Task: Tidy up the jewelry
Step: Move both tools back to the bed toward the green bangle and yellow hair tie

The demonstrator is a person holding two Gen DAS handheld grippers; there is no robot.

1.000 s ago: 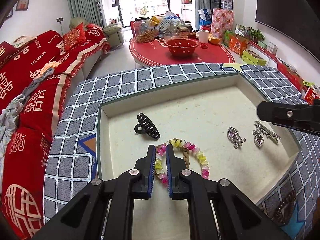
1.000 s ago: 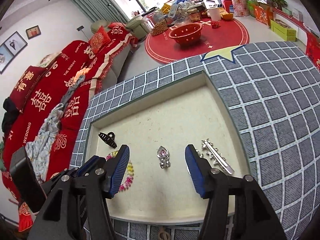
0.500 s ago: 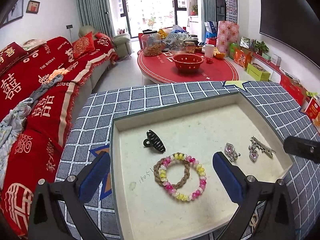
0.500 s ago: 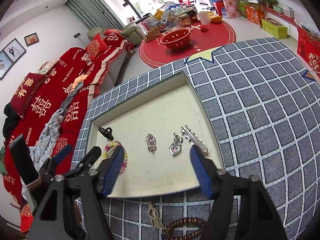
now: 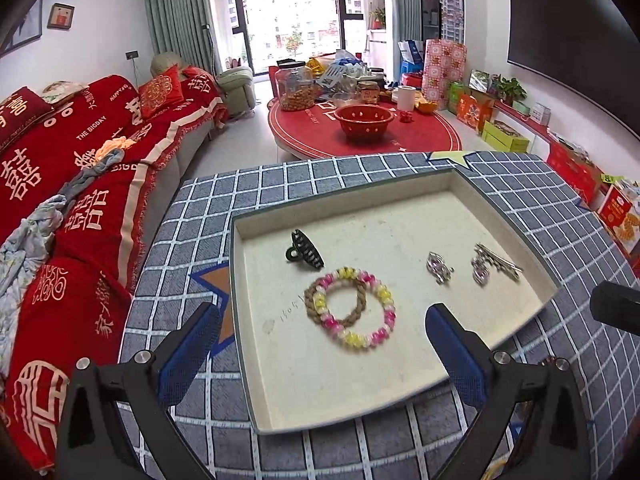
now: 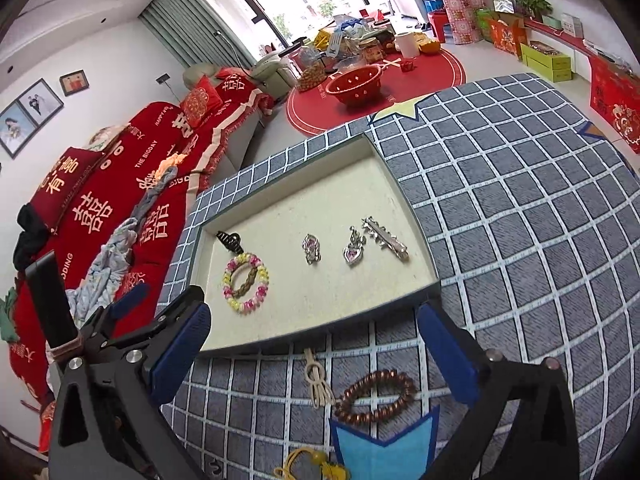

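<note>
A shallow cream tray [image 5: 404,184] [image 6: 424,236] lies on the checked cloth. In it are a black hair claw [image 5: 304,251] [image 6: 230,241], a pink and yellow bead bracelet [image 5: 360,312] [image 6: 245,282] over a brown braided ring [image 5: 310,304], two silver pendants [image 5: 439,267] [image 5: 480,274] [image 6: 311,248] [image 6: 353,252] and a silver hair clip [image 5: 498,257] [image 6: 385,238]. A brown bead bracelet [image 6: 376,396] and a beige knotted cord [image 6: 318,380] lie on the cloth in front of the tray. My left gripper [image 5: 322,354] is open above the tray's near edge. My right gripper [image 6: 316,360] is open above the cord.
A yellow cord item [image 6: 316,468] lies at the cloth's near edge by a blue patch [image 6: 380,456]. A red sofa [image 5: 72,184] stands to the left. A red round table [image 5: 364,132] with a red bowl stands beyond.
My left gripper has opened, let go of the bead bracelet in the tray, and drawn back. My right gripper has also drawn back, so the brown bracelet and cord come into view.
</note>
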